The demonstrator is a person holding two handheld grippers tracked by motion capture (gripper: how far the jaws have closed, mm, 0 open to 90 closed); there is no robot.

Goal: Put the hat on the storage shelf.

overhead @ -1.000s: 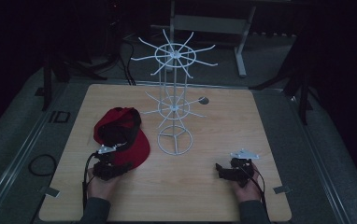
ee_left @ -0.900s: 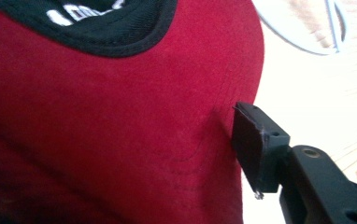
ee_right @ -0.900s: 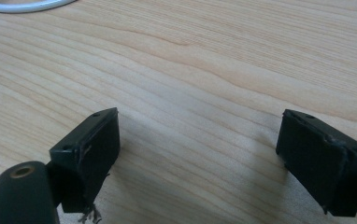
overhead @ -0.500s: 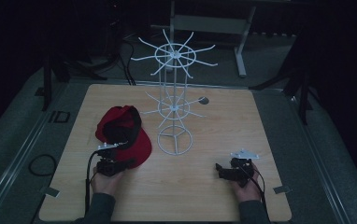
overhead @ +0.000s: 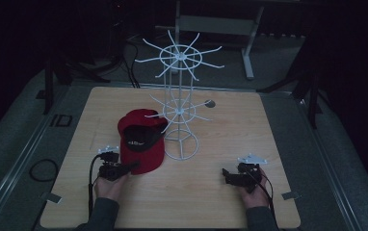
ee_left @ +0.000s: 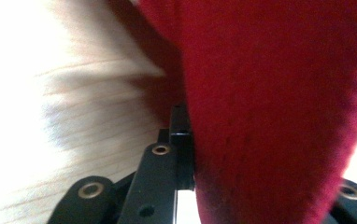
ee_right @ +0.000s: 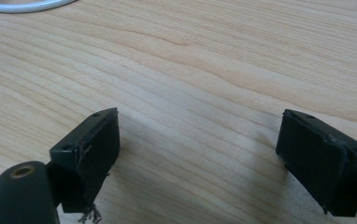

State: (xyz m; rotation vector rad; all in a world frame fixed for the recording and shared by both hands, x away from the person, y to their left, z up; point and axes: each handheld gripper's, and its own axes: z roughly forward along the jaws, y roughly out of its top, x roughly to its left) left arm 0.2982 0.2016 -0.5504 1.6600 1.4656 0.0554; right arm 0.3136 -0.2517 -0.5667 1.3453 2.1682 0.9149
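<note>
Red cap (overhead: 141,139) lies on table (overhead: 278,130) beside wire rack (overhead: 181,108). Brim clamped by left gripper (overhead: 124,169). Right gripper (overhead: 228,174) wide open, empty. Cap judged light, soft; stiff brim best held.

Light wooden table (overhead: 124,101), square top with rounded corners, pale grain, set on a grey floor. On it: a white wire rack (overhead: 181,113) standing upright just behind centre, its ring base resting on the wood; a red cap (overhead: 141,142) lying just left of the rack base, touching or nearly touching it; a small dark round spot (overhead: 210,103) on the top behind the rack.
</note>
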